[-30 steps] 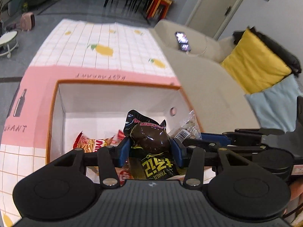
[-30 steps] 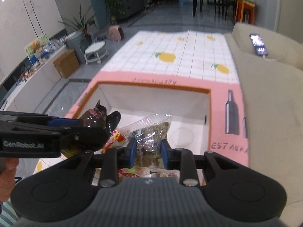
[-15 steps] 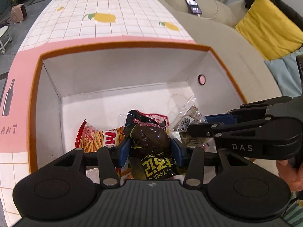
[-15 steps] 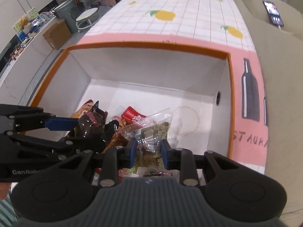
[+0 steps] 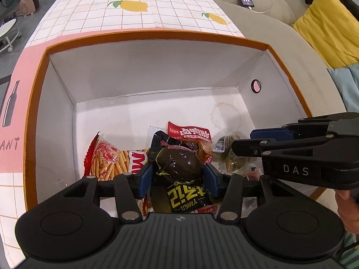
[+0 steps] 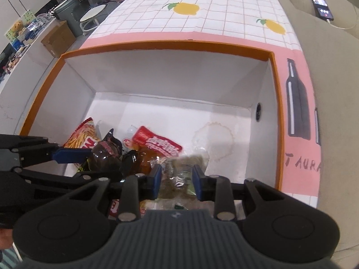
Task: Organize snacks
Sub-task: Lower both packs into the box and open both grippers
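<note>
Both grippers point down into the box, their jaws opening. Between the left gripper's blue pads sits the dark packet, pads apparently just touching its sides. Between the right gripper's pads lies the clear bag, blurred, with gaps at both pads. Just left of the dark packet lies a fries bag; a red packet lies beyond it, all near the box's near wall. Outside, a lemon-print cloth stretches away.
</note>
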